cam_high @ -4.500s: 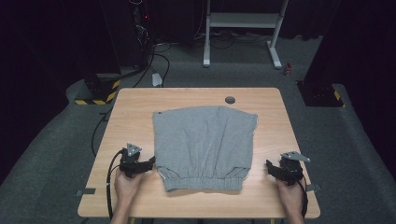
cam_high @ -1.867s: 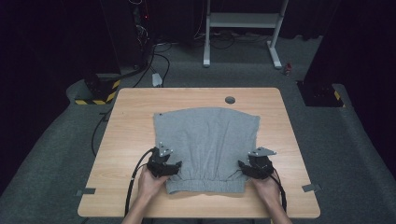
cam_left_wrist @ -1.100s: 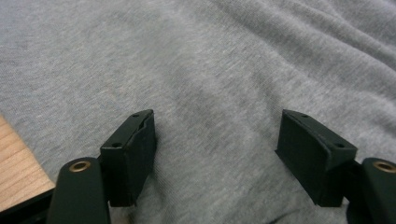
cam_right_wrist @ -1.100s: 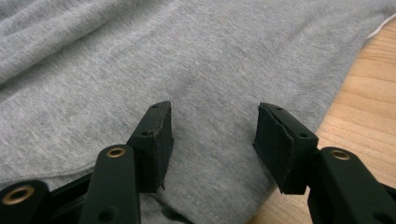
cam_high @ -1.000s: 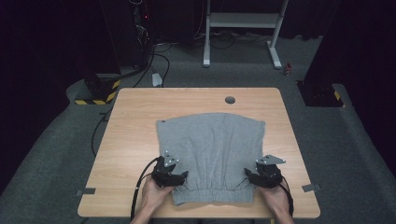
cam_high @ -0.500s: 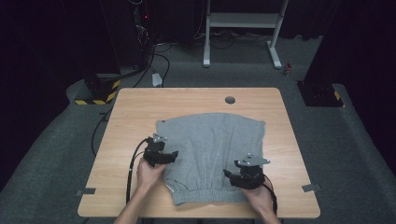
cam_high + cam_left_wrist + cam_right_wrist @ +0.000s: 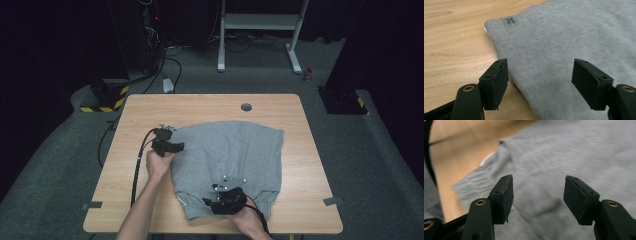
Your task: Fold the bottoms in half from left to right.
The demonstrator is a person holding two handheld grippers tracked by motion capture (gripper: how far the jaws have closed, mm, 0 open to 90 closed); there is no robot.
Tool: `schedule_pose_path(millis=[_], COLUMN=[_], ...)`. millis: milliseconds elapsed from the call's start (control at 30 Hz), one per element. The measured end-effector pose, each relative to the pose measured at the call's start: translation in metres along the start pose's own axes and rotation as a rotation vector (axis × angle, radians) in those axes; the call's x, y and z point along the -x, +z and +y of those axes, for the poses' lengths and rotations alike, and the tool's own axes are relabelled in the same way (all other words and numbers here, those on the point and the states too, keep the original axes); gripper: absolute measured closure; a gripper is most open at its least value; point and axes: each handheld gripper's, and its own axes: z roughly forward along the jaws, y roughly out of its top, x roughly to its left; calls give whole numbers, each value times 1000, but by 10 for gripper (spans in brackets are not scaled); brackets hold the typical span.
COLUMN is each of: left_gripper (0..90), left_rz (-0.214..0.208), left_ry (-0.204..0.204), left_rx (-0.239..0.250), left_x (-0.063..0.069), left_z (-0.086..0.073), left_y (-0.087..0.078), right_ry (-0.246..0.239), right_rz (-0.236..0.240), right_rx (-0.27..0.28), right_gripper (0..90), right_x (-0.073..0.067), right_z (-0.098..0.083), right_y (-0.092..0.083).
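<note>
Half a second ago we had our left claw [image 7: 176, 146] at the near-left part of the grey garment [image 7: 235, 160] and our right claw [image 7: 212, 202] over its near hem; now the left one sits farther up the worktop [image 7: 210, 105], at the garment's left edge, and the right one has slid leftward along the hem. The garment has turned a little since the first frame, its far edge now bulging in a curve. Both claws are spread with nothing pinched between them. In the left gripper view the fabric edge runs just ahead of our left claw [image 7: 540, 82] and between its jaws, bare wood lying to the left. In the right gripper view the cloth [image 7: 564, 157] spreads ahead of and beneath our right claw [image 7: 537, 197]. Ahead of the left claw a small square patch [image 7: 511, 23] on the fabric bears a butterfly-like emblem; we see no readable lettering on it.
</note>
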Motion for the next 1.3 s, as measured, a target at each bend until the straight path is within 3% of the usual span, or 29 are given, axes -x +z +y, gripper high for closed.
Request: schedule_pose_path(millis=[100,233,300,400,500,700,767,833,1033,1133,1267,1300], left_gripper=[299,291,299,306,358,434,507,566,712,830,854,858], left_rz=[11,34,32,38,70,72,69,66,46,17,-32,-45], left_ry=[-38,-40,-64,-63,-22,-18,-13,-13,-26,-51,-97,-89], left_rx=[7,4,18,25,43,63,69,76,89,94,93,74], left_x=[-6,-9,-13,-15,-12,-9,-9,-9,-12,-15,-19,-20], left_z=[1,0,0,0,-1,0,0,0,0,1,1,4], left_y=[8,13,14,15,17,18,19,19,19,20,20,20], right_ry=[-38,-65,-99,-113,-132,-166,-219,-212,-189,-188,-196,-201], right_rz=[28,61,79,89,92,86,56,53,30,12,-2,-10], right_rx=[2,7,-1,-10,-44,-105,-130,-129,-128,-144,-150,-154], right_gripper=[395,381,365,339,285,204,208,216,354,497,640,692], right_x=[-11,-21,-31,-36,-41,-49,-55,-56,-54,-53,-51,-50], right_z=[3,5,6,7,9,8,6,6,7,9,10,10], right_y=[6,10,16,20,27,40,45,46,43,40,38,37])
